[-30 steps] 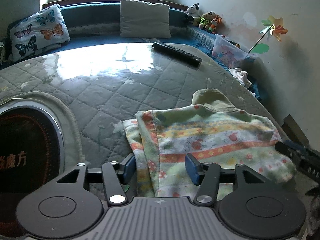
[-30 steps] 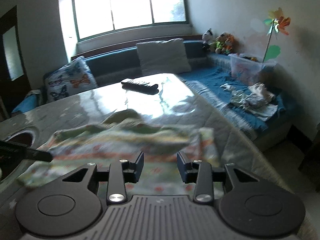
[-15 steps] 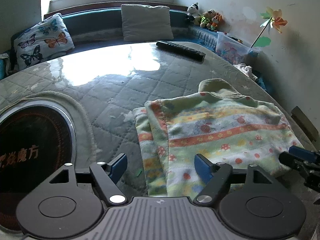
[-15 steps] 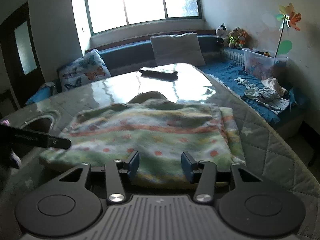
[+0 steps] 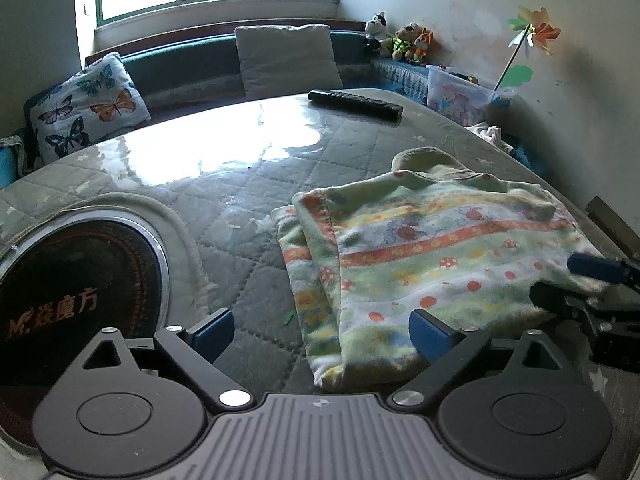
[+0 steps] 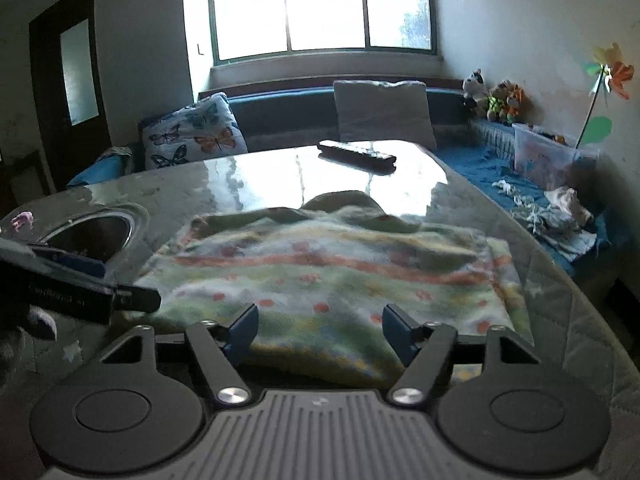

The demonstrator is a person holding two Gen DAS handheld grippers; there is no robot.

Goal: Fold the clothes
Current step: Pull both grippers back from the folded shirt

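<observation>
In the left wrist view, the left gripper has its jaws opening wide, and only the near left corner of the folded garment lies in the gap; the blue pads do not press on it, so it holds nothing. The garment (striped fleece with small red mushrooms and dots) lies flat on the quilted desk, near its right edge, folded over itself along the left side. A round dark burner is set into the desk at the left, a remote control lies far back, and the right gripper shows at the garment's right edge. In the right wrist view, the right gripper also has its jaws opening, the garment's near hem lying between them with neither pad gripping it. The left gripper enters from the left beside the cloth, and a butterfly cushion sits on the sofa behind.
</observation>
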